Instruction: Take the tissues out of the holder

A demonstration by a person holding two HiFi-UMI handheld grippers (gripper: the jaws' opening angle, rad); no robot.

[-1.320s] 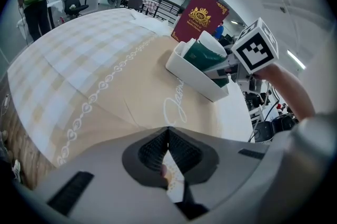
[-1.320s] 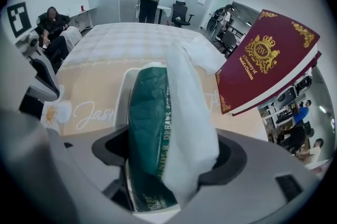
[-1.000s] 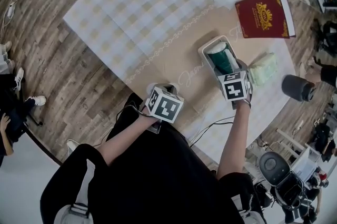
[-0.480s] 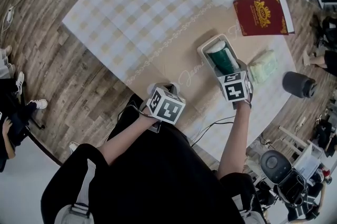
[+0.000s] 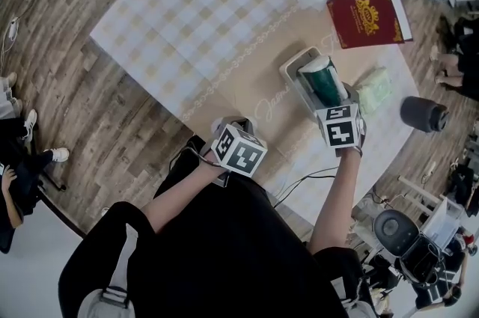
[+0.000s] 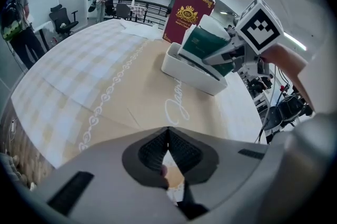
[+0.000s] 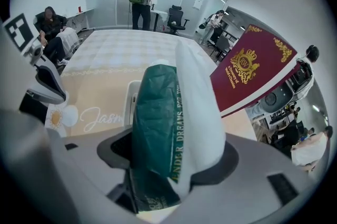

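Over the checked table [image 5: 187,17] my right gripper [image 7: 168,170] has just pinched one end of the tissue pack [image 7: 158,117], likely soft and light.

Green-white tissue pack [image 5: 323,82] tilted, half out of white holder [image 5: 293,72].

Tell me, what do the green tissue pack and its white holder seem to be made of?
Tissue pack: probably thin plastic film; dark green and white, slightly glossy and wrinkled, with pale lettering printed on it.
Holder: likely moulded plastic; smooth plain white walls with rounded corners and a soft sheen, though ceramic or coated metal can't be ruled out.
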